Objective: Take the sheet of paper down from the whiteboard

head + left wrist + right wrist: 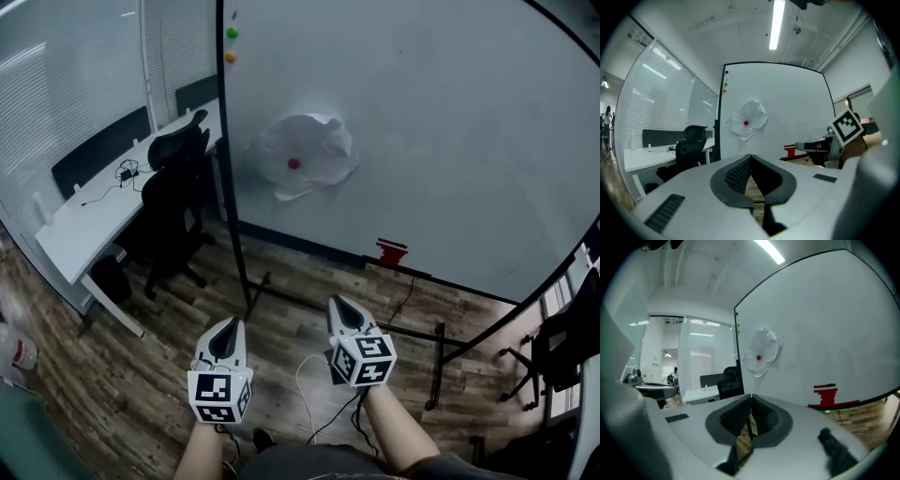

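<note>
A crumpled white sheet of paper (305,156) hangs on the whiteboard (441,141), pinned by a red round magnet (293,163). The sheet of paper (746,119) and its magnet (746,123) show ahead in the left gripper view, and the sheet of paper (762,351) shows up and to the right in the right gripper view. My left gripper (226,327) and right gripper (338,303) are held low over the floor, well short of the board. Both have their tips together with nothing between them. The right gripper (799,146) shows at the right of the left gripper view.
Green and orange magnets (231,44) sit at the board's upper left. A red eraser (390,251) rests on the board's bottom ledge. Left of the board stand a black office chair (175,202) and a white desk (103,220). Cables (309,398) lie on the wooden floor by the board's stand (436,361).
</note>
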Tool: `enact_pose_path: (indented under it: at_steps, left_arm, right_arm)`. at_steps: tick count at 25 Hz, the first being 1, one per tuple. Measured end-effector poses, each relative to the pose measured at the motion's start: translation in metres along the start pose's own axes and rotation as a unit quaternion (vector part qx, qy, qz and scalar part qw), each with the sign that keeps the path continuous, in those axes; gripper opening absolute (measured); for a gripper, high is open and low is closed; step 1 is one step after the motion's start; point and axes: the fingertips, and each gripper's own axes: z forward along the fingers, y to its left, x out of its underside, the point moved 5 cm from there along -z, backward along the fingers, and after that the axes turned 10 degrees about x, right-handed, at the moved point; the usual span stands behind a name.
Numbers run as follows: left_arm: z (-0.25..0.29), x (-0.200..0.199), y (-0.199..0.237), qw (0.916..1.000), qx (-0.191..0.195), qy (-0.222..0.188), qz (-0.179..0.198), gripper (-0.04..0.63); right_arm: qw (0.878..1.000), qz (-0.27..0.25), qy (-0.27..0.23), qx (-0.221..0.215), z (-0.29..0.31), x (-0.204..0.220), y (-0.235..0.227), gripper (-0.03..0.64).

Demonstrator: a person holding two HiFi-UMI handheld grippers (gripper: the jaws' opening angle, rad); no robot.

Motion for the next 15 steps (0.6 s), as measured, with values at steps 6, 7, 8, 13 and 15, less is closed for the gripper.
enact_pose_path:
  at_steps: [6,7,8,13,15]
  left_arm:
    - [0.013,-0.002,0.048,0.9991,0.043,0.0,-0.002,0.014]
    - [0.017,-0.001,0.054,0.9987,0.05,0.001,-0.001,0.014]
    - [0.021,-0.001,0.059,0.9984,0.057,0.002,0.001,0.014]
    - [0.053,-0.007,0.067,0.9967,0.081,0.004,0.005,0.014]
    - [0.068,-0.009,0.068,0.9961,0.088,0.003,0.007,0.014]
  right_arm:
    - [0.998,0.019,0.008,0.062,0.02,0.002,0.011,0.023]
    - [0.997,0.02,0.01,0.069,0.022,0.003,0.013,0.023]
    - [0.997,0.02,0.011,0.075,0.023,0.004,0.014,0.023]
    - [0.995,0.022,0.015,0.099,0.039,-0.001,0.003,0.023]
    - [0.994,0.026,0.011,0.107,0.051,-0.004,-0.004,0.023]
